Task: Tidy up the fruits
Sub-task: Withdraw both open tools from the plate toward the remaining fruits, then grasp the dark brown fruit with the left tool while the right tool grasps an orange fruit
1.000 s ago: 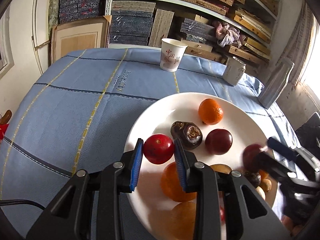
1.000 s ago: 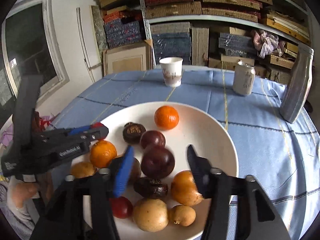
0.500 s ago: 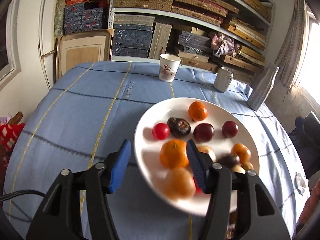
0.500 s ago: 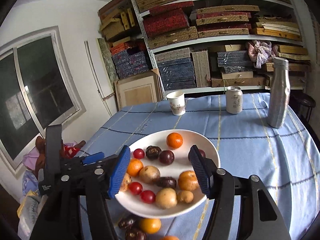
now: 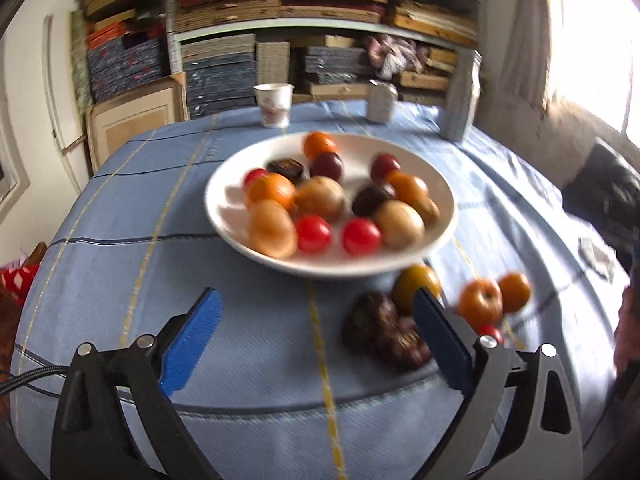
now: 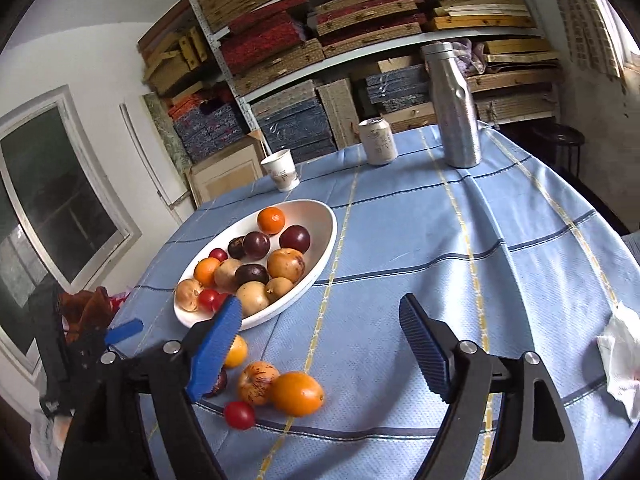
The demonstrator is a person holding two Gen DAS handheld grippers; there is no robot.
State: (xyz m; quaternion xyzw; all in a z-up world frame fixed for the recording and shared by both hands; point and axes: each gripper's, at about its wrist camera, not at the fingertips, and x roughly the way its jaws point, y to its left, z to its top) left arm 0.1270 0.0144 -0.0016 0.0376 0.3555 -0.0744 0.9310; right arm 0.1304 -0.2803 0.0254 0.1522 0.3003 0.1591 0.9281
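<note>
A white plate holds several fruits: oranges, red tomatoes, dark plums and tan round ones. On the blue cloth in front of it lie loose fruits: dark ones, a yellow-green one and a speckled apple. My left gripper hovers short of the plate, jaws opening wide, nothing pressed between them. My right gripper hangs over bare cloth right of the plate, jaws opening and empty. Below its left finger lie an orange and a small tomato. The left gripper's blue finger shows at the left.
A paper cup, a can and a metal bottle stand at the table's far side. A crumpled tissue lies at the right edge. Stacked shelves fill the wall behind. The table's near edge is close below both grippers.
Both grippers have pulled back from over the plate and opened wide. The left let go of the red tomato and the right of the dark plum; both fruits stay on the plate.
</note>
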